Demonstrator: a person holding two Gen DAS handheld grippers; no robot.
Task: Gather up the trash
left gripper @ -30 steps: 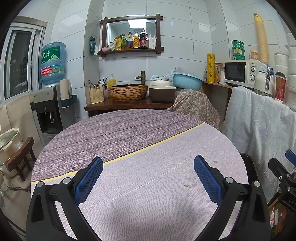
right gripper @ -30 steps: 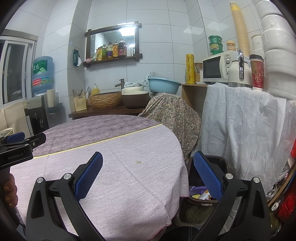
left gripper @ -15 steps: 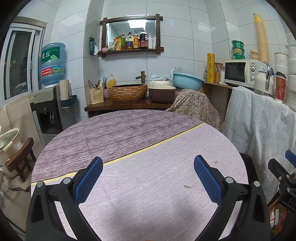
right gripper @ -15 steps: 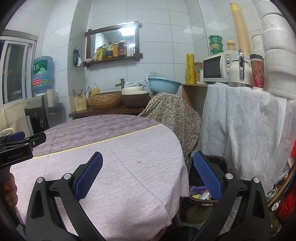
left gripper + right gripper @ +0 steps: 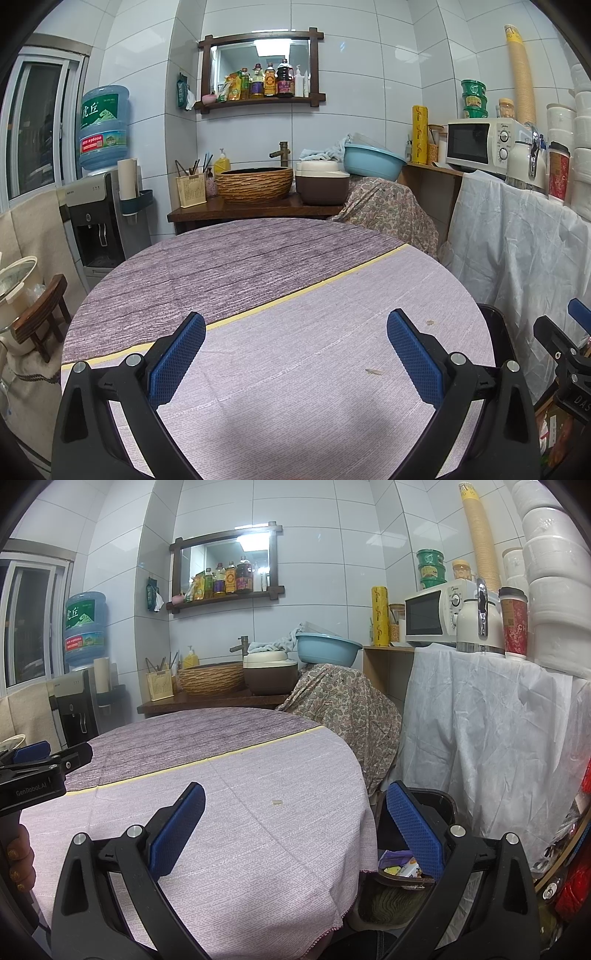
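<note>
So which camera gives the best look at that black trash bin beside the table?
The right wrist view: the trash bin sits right of the table, its rim open and colourful wrappers visible inside. The left wrist view catches only a sliver of its dark rim past the table edge.

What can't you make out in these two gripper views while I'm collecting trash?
- Trash bin, right wrist view: the tablecloth and right gripper hide most of it, so how full it is stays unknown.
- Small scrap, left wrist view: too small to identify.
- Bottle labels on the mirror shelf: too small to read.
- Floor under the table: hidden by the tablecloth.
</note>
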